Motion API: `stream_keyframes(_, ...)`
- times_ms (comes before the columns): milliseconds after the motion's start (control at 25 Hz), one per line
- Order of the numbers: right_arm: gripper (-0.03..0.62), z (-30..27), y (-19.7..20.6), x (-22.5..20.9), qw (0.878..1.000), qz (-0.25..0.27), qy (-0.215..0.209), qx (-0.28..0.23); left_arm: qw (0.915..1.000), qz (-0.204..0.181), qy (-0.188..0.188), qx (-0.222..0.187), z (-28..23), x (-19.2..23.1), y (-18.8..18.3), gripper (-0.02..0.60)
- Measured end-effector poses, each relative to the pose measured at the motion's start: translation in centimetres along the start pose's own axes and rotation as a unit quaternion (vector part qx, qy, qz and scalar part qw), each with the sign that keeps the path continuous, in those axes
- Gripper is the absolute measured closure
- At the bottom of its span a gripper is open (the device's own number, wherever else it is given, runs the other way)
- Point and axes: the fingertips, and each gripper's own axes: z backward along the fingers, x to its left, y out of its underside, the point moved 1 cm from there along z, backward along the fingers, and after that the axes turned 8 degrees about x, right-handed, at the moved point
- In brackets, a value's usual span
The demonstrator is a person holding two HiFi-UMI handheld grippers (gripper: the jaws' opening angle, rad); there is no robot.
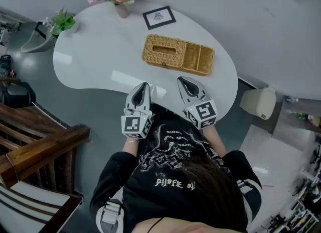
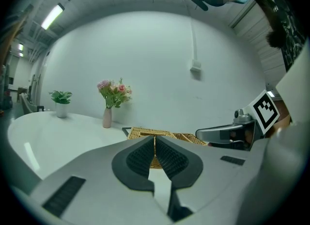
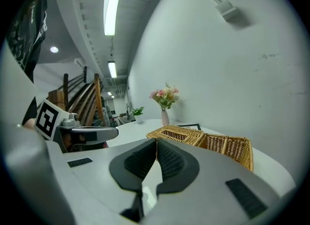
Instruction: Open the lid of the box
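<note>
Nearest the camera, a person in a black printed top (image 1: 175, 171) stands at the near edge of a white, rounded counter (image 1: 95, 56), with 1 hand-held gripper in each hand. The left hand-held gripper (image 1: 144, 85) and the right hand-held gripper (image 1: 181, 80) hang side by side just over that near edge with a gap between them. Both point toward the far side, and each carries its marker cube at the wrist end. In the left gripper view its 2 ribbed pads (image 2: 140, 157) meet at the tips with nothing between them. The right one's jaws are likewise closed together and empty. Beyond the tips, near the middle of the counter and apart from both, sits the woven box (image 1: 178, 54), its long side facing the person. Its left part is covered by a lid (image 1: 163, 50) with an oblong slot, lying flat and closed, and its right part shows 2 open compartments. Farther back sits a black-framed picture (image 1: 159, 17), and left of it, at the far edge, a pink vase of flowers (image 1: 122, 10). A small potted plant (image 1: 63, 22) stands at the counter's far left end. On the floor to the right is a pale bin (image 1: 259, 102).
</note>
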Motion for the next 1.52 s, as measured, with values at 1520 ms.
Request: stream_keyframes(1520, 0.49, -10.9, -0.4, 1.1, 0.968, 0.143, 0.058, 0.198, 0.9904, -0.047, 0.125, 0.036, -8.1, 8.4, -3.4, 0.555)
